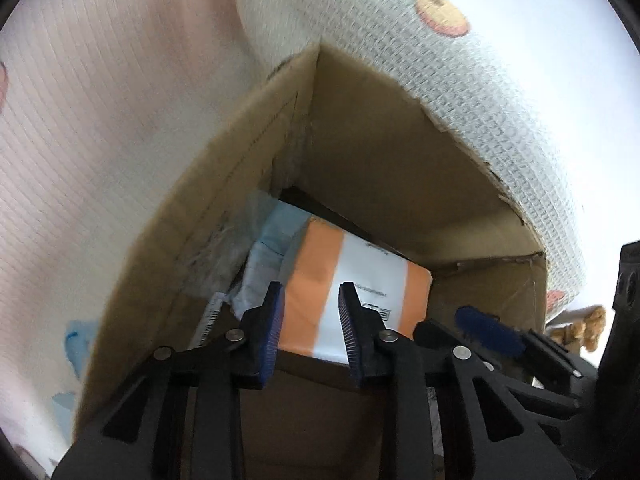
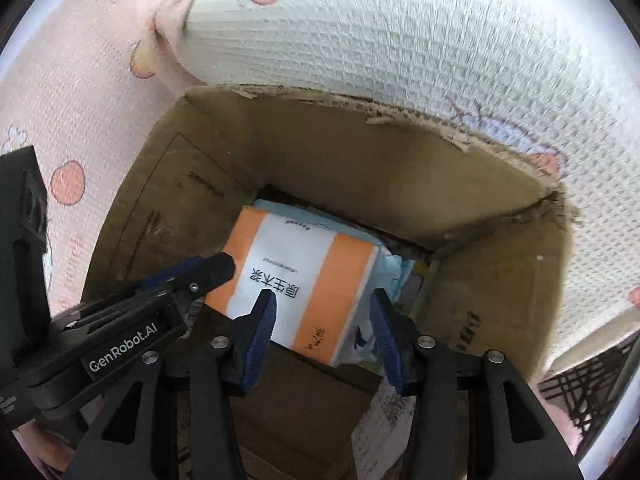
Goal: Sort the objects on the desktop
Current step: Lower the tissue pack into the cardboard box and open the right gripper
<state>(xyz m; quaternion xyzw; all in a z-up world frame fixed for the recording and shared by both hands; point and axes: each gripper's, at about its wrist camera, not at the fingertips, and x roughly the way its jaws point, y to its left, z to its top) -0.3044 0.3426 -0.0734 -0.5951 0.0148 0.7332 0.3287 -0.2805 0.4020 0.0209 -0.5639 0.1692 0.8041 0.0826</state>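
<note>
Roughly mid-drop, both wrists angled down into open brown cardboard box sitting on white waffle-weave cloth with cartoon prints.

Far left of box floor: crumpled pale blue soft pack, partly under the orange pack, pressed toward left wall. Near left corner: white barcode label edge.

Centre: orange-and-white wrapped tissue pack, lying flat on box floor, printed side up, on top of the blue pack.

Left gripper: black frame, blue ribbed pads, jaws apart over near edge of tissue pack. Nothing clamped between pads. Whether pads touch the wrapper: cannot tell.

Right of that, second gripper's blue pad poking in beside the tissue pack's right end.

Right wrist view: right gripper jaws apart, straddling near right part of same tissue pack; left pad over white band, right pad off pack's right edge above blue wrap. No squeeze visible on the wrapper.

Near right in box: white printed paper slip standing against near wall. Far right outside box: black wire grid.
</note>
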